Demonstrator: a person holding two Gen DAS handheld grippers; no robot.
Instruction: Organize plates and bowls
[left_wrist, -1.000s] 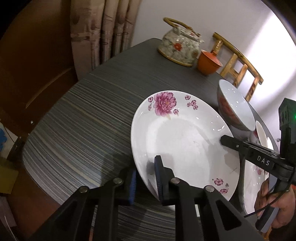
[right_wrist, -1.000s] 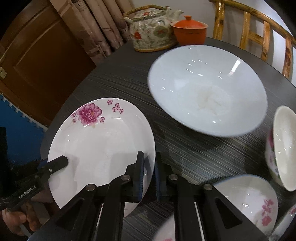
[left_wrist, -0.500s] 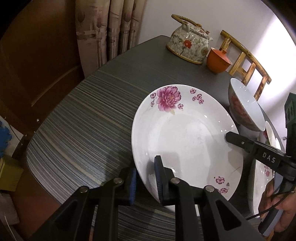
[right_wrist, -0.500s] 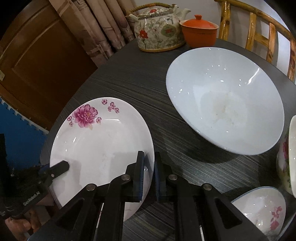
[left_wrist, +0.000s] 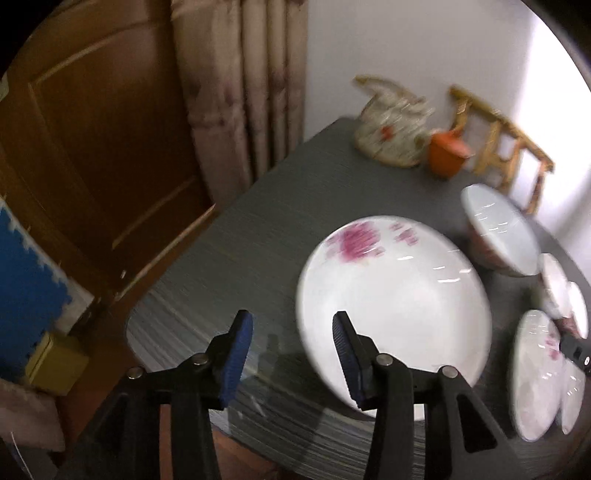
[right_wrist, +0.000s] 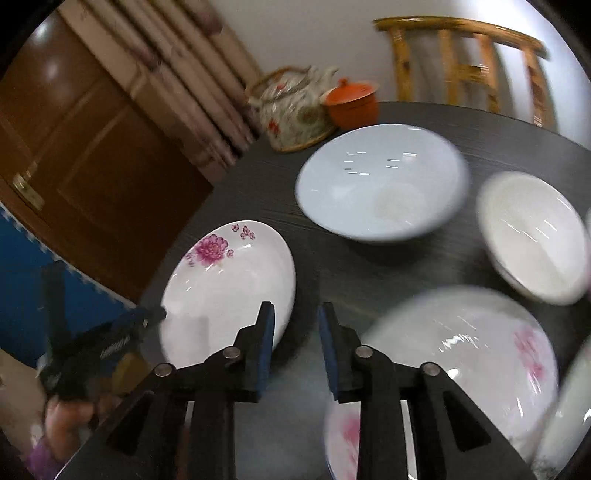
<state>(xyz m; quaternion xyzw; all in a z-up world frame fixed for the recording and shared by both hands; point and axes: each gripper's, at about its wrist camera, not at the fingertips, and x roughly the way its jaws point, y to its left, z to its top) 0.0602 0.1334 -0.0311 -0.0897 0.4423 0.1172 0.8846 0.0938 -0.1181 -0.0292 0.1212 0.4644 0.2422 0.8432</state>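
Left gripper (left_wrist: 291, 349): I see its jaws spread wide, nothing between them, just left of the plate's near rim.
Right gripper (right_wrist: 295, 343): jaws parted, a narrower gap, empty, above the bare table (right_wrist: 332, 269) between two plates.
Flowered plate (left_wrist: 393, 306): lies flat near the table's edge; I read the pink bloom on its far side.
Large pale bowl (right_wrist: 380, 181): upright, beyond the plate, apart from it.
Smaller white bowl (right_wrist: 532, 236): to the right of the large one.
Second flowered plate (right_wrist: 465, 354): near right, blurred.
Teapot (right_wrist: 295, 110): far edge, orange lidded pot (right_wrist: 352, 101) just beside it.
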